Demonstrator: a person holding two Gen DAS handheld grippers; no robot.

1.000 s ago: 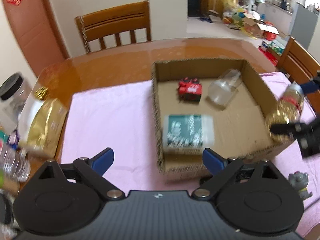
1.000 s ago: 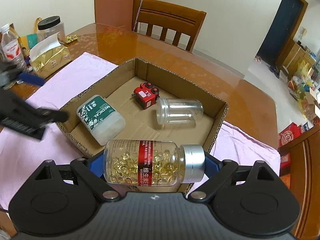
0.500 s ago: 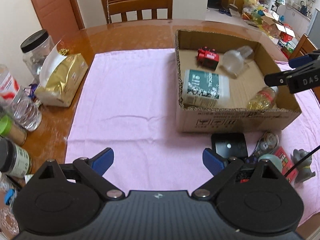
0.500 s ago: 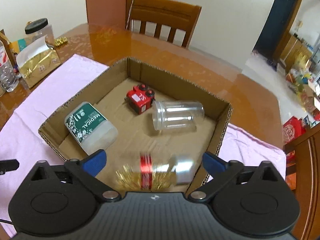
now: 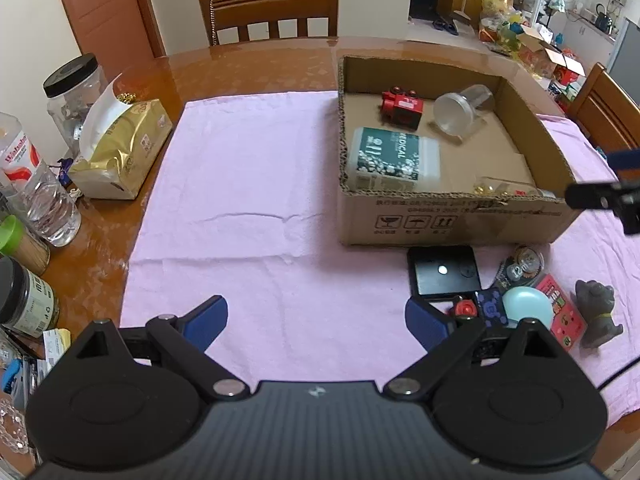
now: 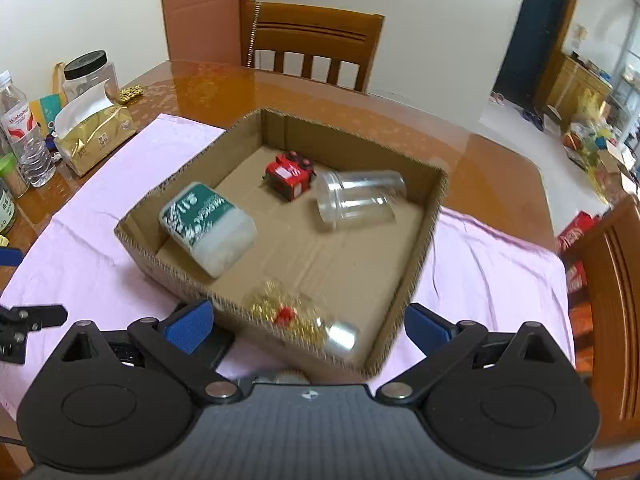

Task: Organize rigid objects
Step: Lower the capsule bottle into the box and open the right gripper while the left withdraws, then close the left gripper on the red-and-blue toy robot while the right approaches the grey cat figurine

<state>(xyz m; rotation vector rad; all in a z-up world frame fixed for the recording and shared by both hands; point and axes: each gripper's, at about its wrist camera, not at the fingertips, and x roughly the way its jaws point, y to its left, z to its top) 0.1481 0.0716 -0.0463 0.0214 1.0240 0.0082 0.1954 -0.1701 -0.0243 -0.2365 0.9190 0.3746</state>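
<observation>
Glossy wooden bench (image 5: pixel 256 68), bearing: pink cloth (image 5: pixel 248 200) carrying a cardboard box (image 5: pixel 452 220), black square device (image 5: pixel 442 276) and grey dog figurine (image 5: pixel 598 318); at left, gold tissue pack (image 5: pixel 120 152), black-lidded jar (image 5: pixel 70 92), water bottle (image 5: pixel 36 192).

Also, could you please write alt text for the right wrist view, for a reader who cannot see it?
The open right gripper hangs over the near edge of a cardboard box on a pink cloth. In the box lie a capsule bottle, a green-labelled container, a red toy and a clear jar.
</observation>
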